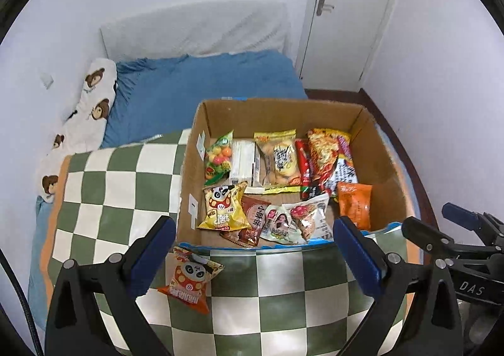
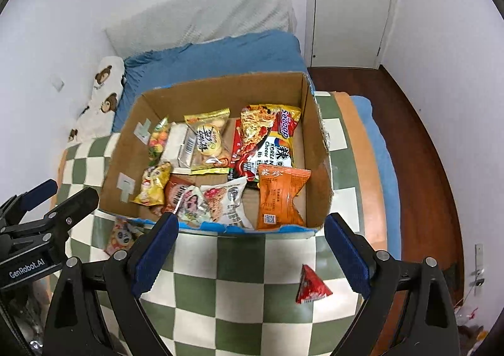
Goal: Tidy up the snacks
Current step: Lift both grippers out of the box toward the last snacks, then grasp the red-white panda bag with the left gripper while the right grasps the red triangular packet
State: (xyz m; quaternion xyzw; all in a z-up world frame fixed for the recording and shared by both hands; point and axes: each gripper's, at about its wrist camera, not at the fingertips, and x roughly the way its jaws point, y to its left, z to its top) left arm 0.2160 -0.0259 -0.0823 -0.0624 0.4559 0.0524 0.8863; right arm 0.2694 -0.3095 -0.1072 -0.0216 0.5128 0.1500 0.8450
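A cardboard box [image 1: 283,113] [image 2: 220,91] sits on a green-and-white checkered blanket and holds several snack packets, among them an orange packet [image 2: 280,198] and a noodle pack [image 2: 267,135]. My left gripper [image 1: 255,257] hangs open above the blanket in front of the box, with nothing between its fingers. An orange panda packet [image 1: 189,280] [image 2: 123,236] lies on the blanket by its left finger. My right gripper [image 2: 252,252] [image 1: 428,216] is open and empty too. A red triangular packet [image 2: 312,286] lies on the blanket near its right finger. The left gripper [image 2: 71,190] also shows at the left edge of the right wrist view.
The checkered blanket [image 1: 119,173] covers a bed with a blue sheet [image 1: 204,85] and a bear-print pillow [image 1: 94,94] against the left wall. A white door [image 1: 346,9] and dark wooden floor [image 2: 409,123] lie to the right of the bed.
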